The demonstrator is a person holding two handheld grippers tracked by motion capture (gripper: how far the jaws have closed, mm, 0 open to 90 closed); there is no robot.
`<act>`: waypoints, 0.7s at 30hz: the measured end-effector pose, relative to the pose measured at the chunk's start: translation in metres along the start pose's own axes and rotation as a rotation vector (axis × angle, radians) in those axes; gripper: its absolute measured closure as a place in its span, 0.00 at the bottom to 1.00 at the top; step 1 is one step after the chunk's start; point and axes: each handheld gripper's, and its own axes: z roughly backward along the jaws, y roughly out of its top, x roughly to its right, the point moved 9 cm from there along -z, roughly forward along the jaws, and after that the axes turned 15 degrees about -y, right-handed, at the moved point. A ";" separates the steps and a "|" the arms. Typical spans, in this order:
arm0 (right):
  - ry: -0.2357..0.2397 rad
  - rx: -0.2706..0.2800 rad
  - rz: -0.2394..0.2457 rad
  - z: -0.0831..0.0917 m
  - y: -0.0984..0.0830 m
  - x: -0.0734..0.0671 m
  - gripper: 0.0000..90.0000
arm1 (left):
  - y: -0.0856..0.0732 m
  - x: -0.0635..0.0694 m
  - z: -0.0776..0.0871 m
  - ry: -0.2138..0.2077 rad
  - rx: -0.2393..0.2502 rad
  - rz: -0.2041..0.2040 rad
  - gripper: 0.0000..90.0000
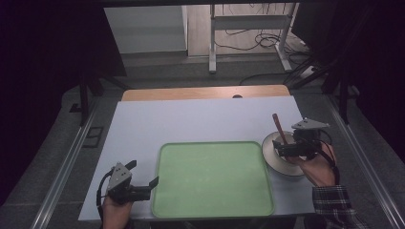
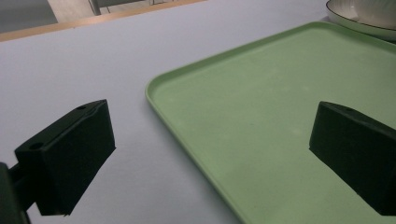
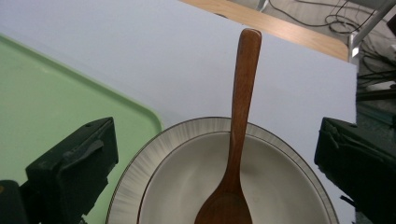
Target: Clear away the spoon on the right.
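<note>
Right gripper [image 1: 286, 150] hovers over the bowl [image 1: 272, 151] — jaws wide, straddling the wooden spoon [image 3: 236, 140]; left gripper [image 1: 148, 188] gapes empty beside the green tray [image 1: 215, 179].

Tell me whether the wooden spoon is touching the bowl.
Touching. The right gripper view shows the wooden spoon lying inside the bowl, its handle resting across the far rim.

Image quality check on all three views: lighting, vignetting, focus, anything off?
High view: dim, with the corners falling to black; the tray and table are evenly lit, no glare. Left gripper view: the near left claw is soft-edged, the tray rim sharp. Right gripper view: the wooden spoon and bowl are crisp, no hard shadows, and the right claw is slightly blurred.
</note>
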 end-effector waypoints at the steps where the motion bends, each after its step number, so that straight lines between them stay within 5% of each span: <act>1: 0.001 -0.015 0.000 -0.004 0.002 -0.001 0.05 | 0.000 0.000 0.000 0.000 0.001 0.000 0.00; 10: -0.026 -0.058 0.002 -0.017 0.007 0.005 0.35 | 0.000 0.000 0.000 0.001 -0.003 -0.001 0.00; 21: -0.007 -0.118 0.005 -0.035 0.012 0.009 0.55 | -0.001 0.000 0.000 0.001 -0.005 -0.001 0.00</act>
